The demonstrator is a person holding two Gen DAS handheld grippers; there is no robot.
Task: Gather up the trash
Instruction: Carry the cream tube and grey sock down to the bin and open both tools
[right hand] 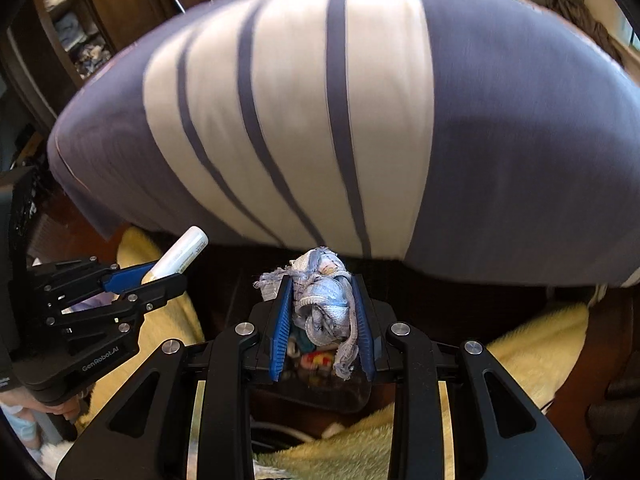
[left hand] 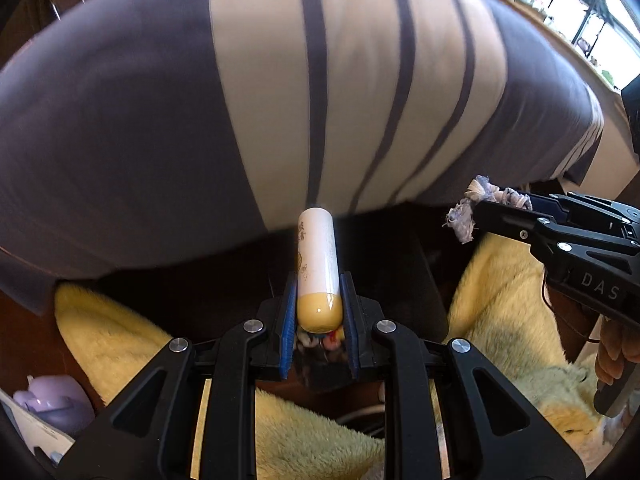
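My left gripper (left hand: 318,280) is shut on a white tube with a yellow cap (left hand: 317,264), which points forward from between the blue pads. The tube also shows in the right wrist view (right hand: 180,256), held by the left gripper (right hand: 160,276). My right gripper (right hand: 322,284) is shut on a crumpled blue-and-white rag scrap (right hand: 324,304). In the left wrist view the right gripper (left hand: 480,210) comes in from the right with the same scrap (left hand: 468,212). Below each gripper a dark container (right hand: 312,392) with colourful bits inside shows dimly.
A bed with a grey and white striped cover (left hand: 280,100) fills the area ahead. A fluffy yellow blanket (left hand: 500,300) lies below on both sides. A lilac object (left hand: 52,404) sits at lower left. A dark wooden cabinet (right hand: 80,40) stands at far left.
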